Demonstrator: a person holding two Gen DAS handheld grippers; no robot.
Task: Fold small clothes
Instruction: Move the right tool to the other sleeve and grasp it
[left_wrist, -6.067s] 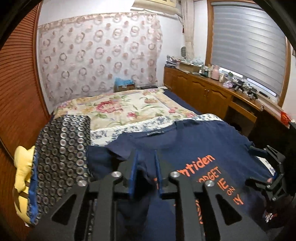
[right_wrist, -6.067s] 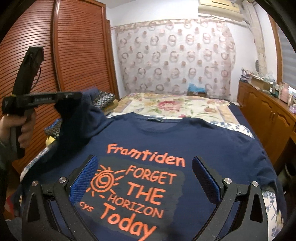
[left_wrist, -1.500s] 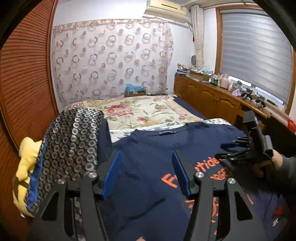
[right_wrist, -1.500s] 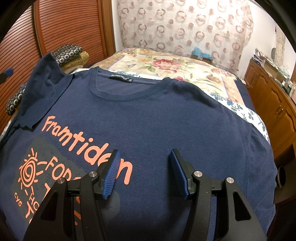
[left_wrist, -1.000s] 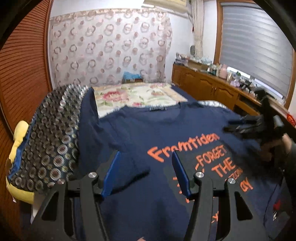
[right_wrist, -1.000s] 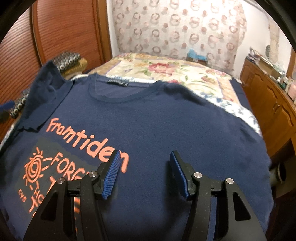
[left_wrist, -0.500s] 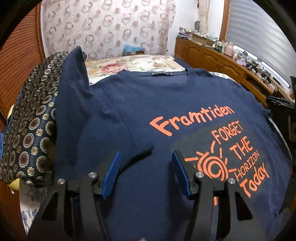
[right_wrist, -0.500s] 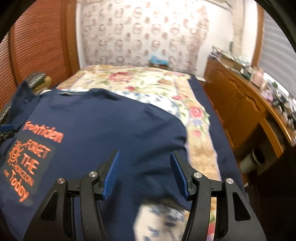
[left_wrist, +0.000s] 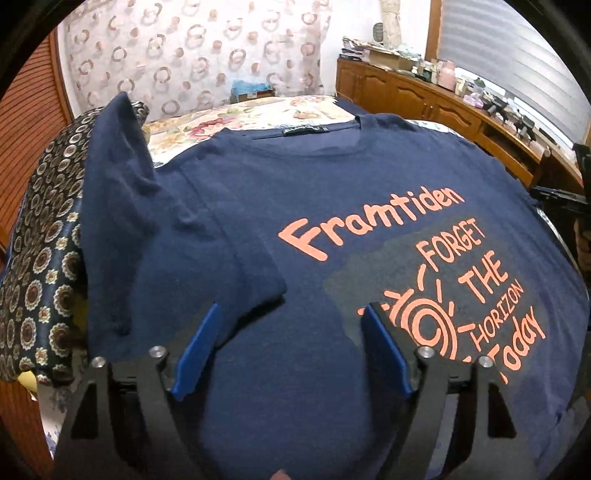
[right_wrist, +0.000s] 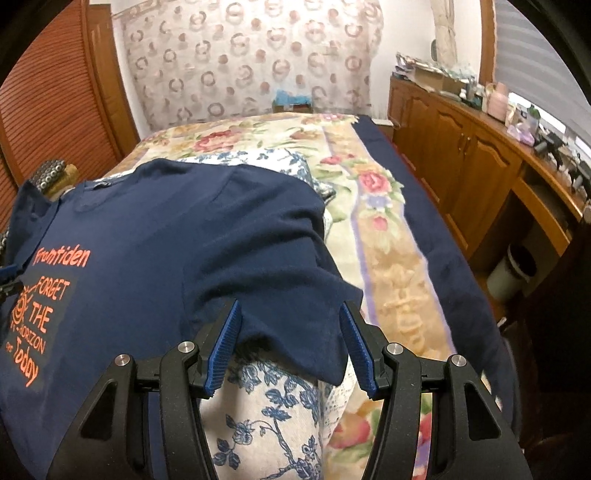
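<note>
A navy T-shirt with orange print lies face up on the bed; it also shows in the right wrist view. Its left sleeve is folded in over the chest. My left gripper is open and empty, hovering just over the shirt below that folded sleeve. My right gripper is open, with the hem of the right sleeve between its blue pads, not pinched. The right gripper also shows at the right edge of the left wrist view.
The bed has a floral quilt and a blue-and-white flowered cloth under the shirt. A patterned dark pillow lies at the left. Wooden cabinets with clutter run along the right wall. A louvred wooden wardrobe stands at the left.
My left gripper let go of the left sleeve, now folded onto the chest, and lowered over the shirt. My right gripper swung right to the right sleeve, which now sits between its pads.
</note>
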